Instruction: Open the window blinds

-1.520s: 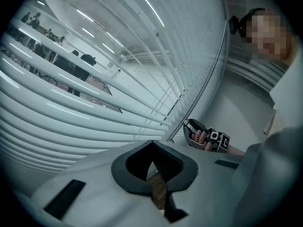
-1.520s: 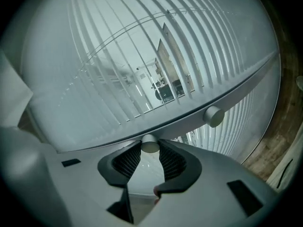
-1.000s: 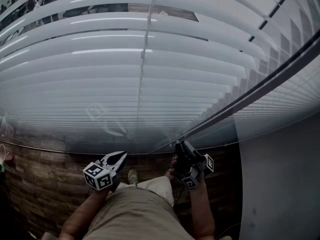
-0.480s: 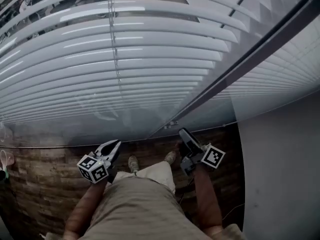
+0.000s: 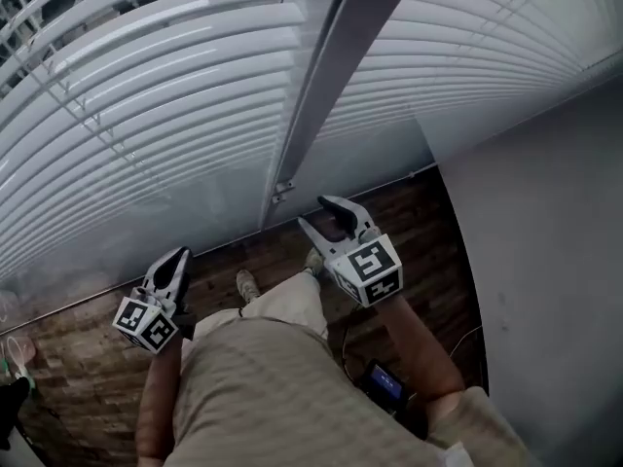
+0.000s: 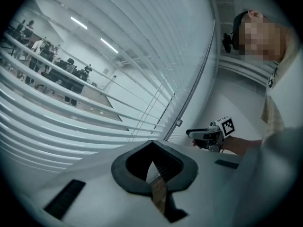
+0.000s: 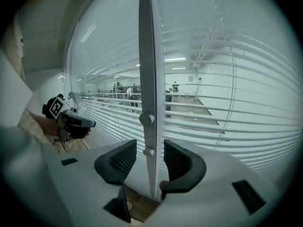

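Since earlier frame: raised and rolled right gripper (image 5: 313, 211), jaws just opened wide, nothing between; raised left gripper (image 5: 182, 254), closed, empty. Blinds (image 5: 146, 86) upper left, slats tilted open; judged nearly done.

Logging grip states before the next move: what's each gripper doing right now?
Left gripper: shut, empty.
Right gripper: open, its jaws have just been opening; holding nothing, window mullion lined up beyond them.

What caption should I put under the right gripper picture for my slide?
Open right gripper lined up with the upright window bar, white blinds on both sides.
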The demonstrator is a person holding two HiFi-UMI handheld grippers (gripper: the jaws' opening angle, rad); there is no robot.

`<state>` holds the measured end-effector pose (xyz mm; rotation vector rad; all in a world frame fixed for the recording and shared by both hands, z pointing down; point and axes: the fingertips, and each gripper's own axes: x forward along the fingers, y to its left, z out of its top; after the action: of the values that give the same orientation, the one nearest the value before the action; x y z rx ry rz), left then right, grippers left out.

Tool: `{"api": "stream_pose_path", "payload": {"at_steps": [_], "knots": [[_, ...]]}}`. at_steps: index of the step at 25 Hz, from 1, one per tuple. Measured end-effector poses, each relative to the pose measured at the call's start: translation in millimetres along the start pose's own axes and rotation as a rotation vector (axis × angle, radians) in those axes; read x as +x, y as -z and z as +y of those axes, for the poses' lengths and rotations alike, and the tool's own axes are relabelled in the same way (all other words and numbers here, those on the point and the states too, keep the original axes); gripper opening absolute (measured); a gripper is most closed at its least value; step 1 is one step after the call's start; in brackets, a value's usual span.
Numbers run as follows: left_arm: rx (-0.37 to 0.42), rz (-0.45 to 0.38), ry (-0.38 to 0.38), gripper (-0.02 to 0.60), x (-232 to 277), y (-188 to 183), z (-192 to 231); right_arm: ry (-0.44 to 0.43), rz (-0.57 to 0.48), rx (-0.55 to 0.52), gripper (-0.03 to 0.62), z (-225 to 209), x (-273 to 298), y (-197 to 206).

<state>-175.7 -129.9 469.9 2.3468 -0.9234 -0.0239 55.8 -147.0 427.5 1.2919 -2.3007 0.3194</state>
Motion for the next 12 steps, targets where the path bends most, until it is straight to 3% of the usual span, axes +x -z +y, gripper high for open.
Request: {"api": "stream_pose_path", "payload": {"at_steps": [6, 12], "knots": [[0.039, -0.025, -0.048, 0.011, -18.4, -15.7, 2.2, -0.084, 0.067, -0.090, 0.186, 10.9, 7.3, 0.4], [0.031, -0.035, -0.080, 0.011, -29.2, -21.8, -2.3, -0.104, 0.069, -0.082, 0.184, 19.6, 4.9, -5.2]]}}
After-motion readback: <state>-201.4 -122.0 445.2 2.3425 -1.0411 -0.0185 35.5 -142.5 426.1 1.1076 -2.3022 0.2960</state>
